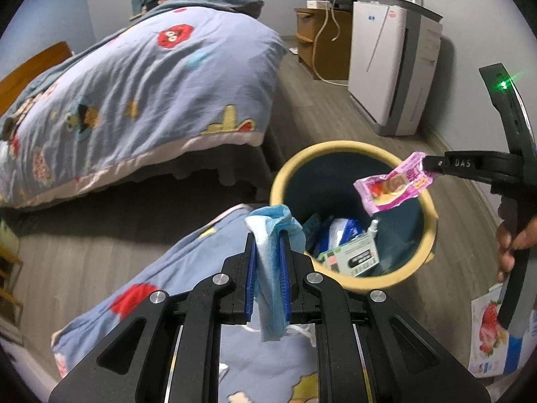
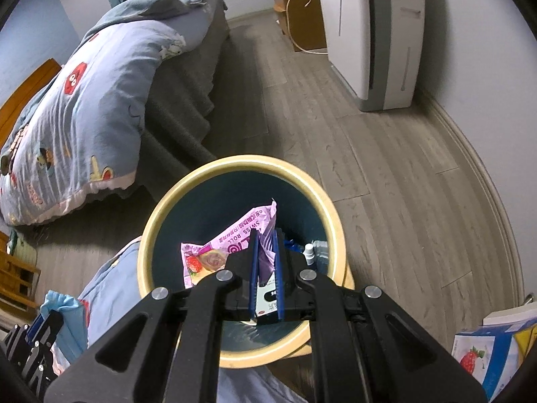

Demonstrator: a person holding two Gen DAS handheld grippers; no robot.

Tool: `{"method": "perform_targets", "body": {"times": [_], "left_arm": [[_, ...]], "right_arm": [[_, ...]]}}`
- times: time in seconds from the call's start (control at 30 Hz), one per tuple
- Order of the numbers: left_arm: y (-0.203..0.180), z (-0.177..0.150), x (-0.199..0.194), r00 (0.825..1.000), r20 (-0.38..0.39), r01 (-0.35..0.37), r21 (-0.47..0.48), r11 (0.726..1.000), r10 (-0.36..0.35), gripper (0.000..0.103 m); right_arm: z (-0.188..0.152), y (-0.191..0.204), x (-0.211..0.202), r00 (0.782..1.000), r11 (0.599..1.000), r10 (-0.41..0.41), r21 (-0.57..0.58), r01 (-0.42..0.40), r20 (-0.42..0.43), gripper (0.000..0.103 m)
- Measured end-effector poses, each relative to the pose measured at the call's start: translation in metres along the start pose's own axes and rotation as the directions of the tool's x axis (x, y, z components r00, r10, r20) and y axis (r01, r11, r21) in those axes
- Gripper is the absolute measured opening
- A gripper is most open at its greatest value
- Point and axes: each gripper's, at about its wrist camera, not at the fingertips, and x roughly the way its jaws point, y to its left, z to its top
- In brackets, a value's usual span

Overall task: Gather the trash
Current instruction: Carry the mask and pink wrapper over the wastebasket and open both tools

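1. Pinching a light blue face mask (image 1: pixel 273 268) between its 2 blue pads (image 1: pixel 250 278), the left gripper (image 1: pixel 267 277) is clenched on the cloth, which droops over the fingertips and hangs below them.
2. The right gripper (image 2: pixel 265 272) is clamped on a pink snack wrapper (image 2: pixel 228 248) printed with a swiss roll and a strawberry; the wrapper fans out to the left of the jaws.
3. In the left wrist view the same right gripper (image 1: pixel 428 164) reaches in from the right edge, with the wrapper (image 1: pixel 391 184) hanging above the far side of the bin's opening.
4. The waste bin (image 2: pixel 335 231) is round, with a pale yellow rim and a dark teal inside; it stands on the grey wood floor (image 2: pixel 386 154) just beside the bed.
5. Inside the bin lie a white and green carton (image 1: pixel 352 258), a small white bottle (image 2: pixel 309 252) and some blue and white packaging, possibly tissue packs, though they are too blurred to tell.
6. The left gripper holds the mask near the rim's near left edge, above a blue cartoon-print quilt (image 1: pixel 134 94) that also spreads over the bed.
7. A hand (image 1: pixel 511 245) grips the right tool's handle at the right edge.
8. A strawberry-printed box (image 2: pixel 483 356) lies on the floor at the lower right, and a white air purifier (image 2: pixel 369 33) stands against the wall.
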Motion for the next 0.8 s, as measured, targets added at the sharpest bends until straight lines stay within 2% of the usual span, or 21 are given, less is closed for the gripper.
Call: {"method": "perform_targets", "body": {"times": [0.2, 0.4, 0.8], "left_arm": [[-0.015, 0.006, 0.016, 0.999, 0.005, 0.037, 0.006, 0.999, -0.037, 0.014], [-0.02, 0.011, 0.03, 0.997, 0.008, 0.078, -0.027, 0.997, -0.078, 0.014], [-0.041, 0.017, 0.057, 0.996, -0.008, 0.09, 0.015, 0.996, -0.09, 0.014]], "right_arm": [[0.004, -0.006, 0.007, 1.0, 1.0, -0.008, 0.01, 0.008, 0.01, 0.008], [0.001, -0.011, 0.02, 0.999, 0.999, 0.012, 0.034, -0.011, -0.04, 0.008], [-0.002, -0.013, 0.03, 0.997, 0.999, -0.007, 0.042, 0.01, -0.078, 0.008]]}}
